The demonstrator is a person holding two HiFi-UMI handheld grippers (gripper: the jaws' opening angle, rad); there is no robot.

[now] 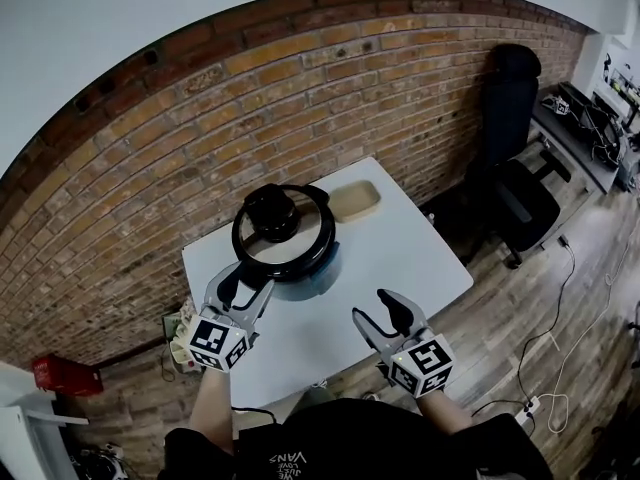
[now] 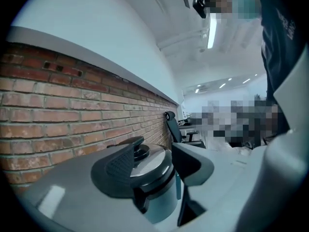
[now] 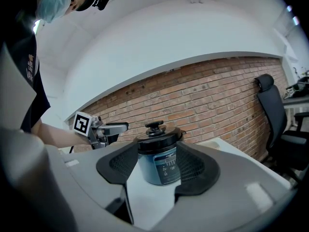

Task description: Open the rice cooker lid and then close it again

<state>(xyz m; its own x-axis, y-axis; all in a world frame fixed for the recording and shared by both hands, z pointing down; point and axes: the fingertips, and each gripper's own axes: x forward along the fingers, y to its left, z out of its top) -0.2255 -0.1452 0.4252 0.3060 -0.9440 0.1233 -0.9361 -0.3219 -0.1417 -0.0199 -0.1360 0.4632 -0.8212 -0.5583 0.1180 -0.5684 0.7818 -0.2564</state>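
a blue-grey cylindrical rice cooker (image 1: 300, 266) stands on the white rectangular worktop (image 1: 410, 258), towards its far edge near the red brick wall (image 1: 200, 118). its black-rimmed round lid (image 1: 300, 230) lies shut on the pot, black knob (image 1: 271, 211) on top. a shallow tan tray (image 1: 355, 200) sits just beside the cooker, on the wall side.

the left claw (image 1: 246, 288) hovers at the cooker's near left side, pointing roughly level, jaws wide. in the left gripper view the lid edge shows between the jaws, with neither pad pressing on it. the right claw (image 1: 374, 311) is over the worktop's front right part, well apart from the cooker. its jaws are also wide and nothing is gripped. in the right gripper view they frame the cooker farther off. a black office chair (image 1: 515, 168) stands on the wooden floor to the right.
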